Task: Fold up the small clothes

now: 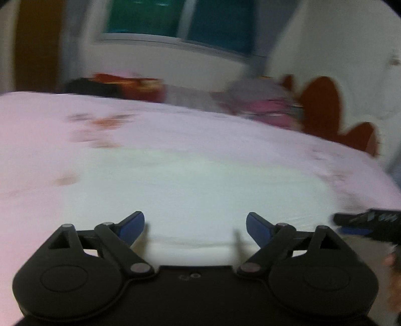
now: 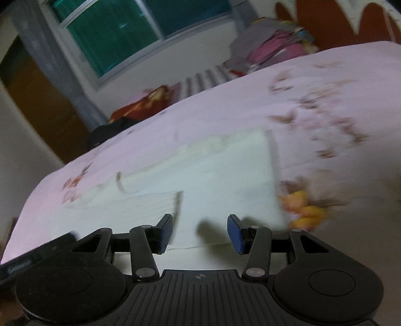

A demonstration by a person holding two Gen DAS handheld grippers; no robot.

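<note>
A white garment lies flat on the pink printed bed sheet; the picture is blurred. My left gripper hovers over the garment's near edge, its blue pads wide apart with nothing between them. In the right wrist view the same white garment shows a folded layer on its left part. My right gripper stands over the near hem, jaws partly apart, and no cloth is pinched between the pads. The other gripper's black body shows at the right edge and at the lower left.
A pile of pink and grey clothes sits at the bed's far side by a red-brown headboard. Red and black cloth lies at the far edge under a window. A yellow print marks the sheet beside the garment.
</note>
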